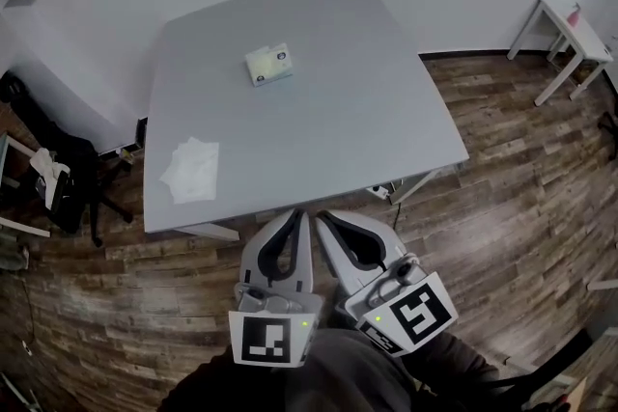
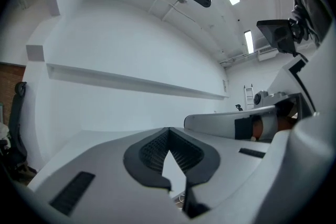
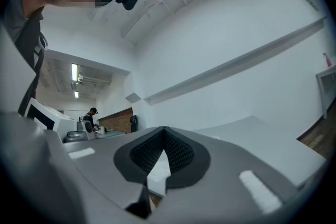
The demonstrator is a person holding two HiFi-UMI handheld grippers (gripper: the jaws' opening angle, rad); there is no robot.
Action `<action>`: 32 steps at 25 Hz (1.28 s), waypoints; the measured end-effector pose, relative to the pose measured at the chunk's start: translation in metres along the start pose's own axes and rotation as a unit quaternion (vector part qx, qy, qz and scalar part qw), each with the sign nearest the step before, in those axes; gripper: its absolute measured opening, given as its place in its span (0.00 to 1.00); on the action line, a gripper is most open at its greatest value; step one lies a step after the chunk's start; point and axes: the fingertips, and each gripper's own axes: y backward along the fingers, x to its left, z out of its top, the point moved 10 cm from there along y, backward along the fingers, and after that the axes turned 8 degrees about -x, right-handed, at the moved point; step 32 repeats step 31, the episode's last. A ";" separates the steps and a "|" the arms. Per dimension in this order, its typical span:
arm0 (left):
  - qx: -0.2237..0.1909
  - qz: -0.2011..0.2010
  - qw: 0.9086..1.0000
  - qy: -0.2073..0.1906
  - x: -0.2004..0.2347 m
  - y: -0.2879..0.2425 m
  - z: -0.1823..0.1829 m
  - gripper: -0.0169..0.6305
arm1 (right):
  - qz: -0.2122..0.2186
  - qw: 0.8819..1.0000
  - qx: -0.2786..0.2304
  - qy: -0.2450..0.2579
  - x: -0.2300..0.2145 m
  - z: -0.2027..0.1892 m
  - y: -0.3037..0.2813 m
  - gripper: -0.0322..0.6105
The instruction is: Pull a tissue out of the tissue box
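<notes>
The small white and green tissue box [image 1: 268, 64] stands on the far middle of the grey table [image 1: 386, 111]. One loose white tissue [image 1: 190, 170] lies flat near the table's front left corner. Both grippers are held side by side close to the person's body, off the table's near edge and far from the box. My left gripper [image 1: 303, 214] [image 2: 168, 131] has its jaws together, with nothing between them. My right gripper [image 1: 323, 216] [image 3: 164, 129] is likewise shut and empty. Both gripper views look level at white walls; neither shows the box.
A small white side table [image 1: 570, 34] stands at the far right. A dark chair with clutter [image 1: 58, 174] sits left of the grey table, and a cable plug [image 1: 381, 192] lies under its front edge. Wooden floor surrounds it. A distant person [image 3: 92, 118] stands in the room.
</notes>
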 end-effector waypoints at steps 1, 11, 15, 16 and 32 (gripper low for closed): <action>0.010 -0.007 1.000 -0.004 0.002 0.000 -0.002 0.03 | -0.004 1.000 -0.001 0.001 0.000 -0.001 -0.001 0.05; -0.046 -0.002 0.999 0.013 0.013 0.016 0.002 0.03 | -0.015 0.999 0.000 0.034 0.027 -0.009 0.002 0.05; -0.044 -0.018 0.999 0.013 0.012 0.021 0.004 0.03 | -0.022 0.999 -0.007 0.041 0.029 -0.003 0.002 0.05; -0.042 -0.021 0.999 0.012 0.013 0.021 0.004 0.03 | -0.023 0.999 -0.007 0.042 0.030 -0.003 0.001 0.05; -0.055 -0.021 0.998 0.010 0.010 0.027 0.011 0.03 | -0.024 0.998 -0.014 0.054 0.039 0.002 0.006 0.05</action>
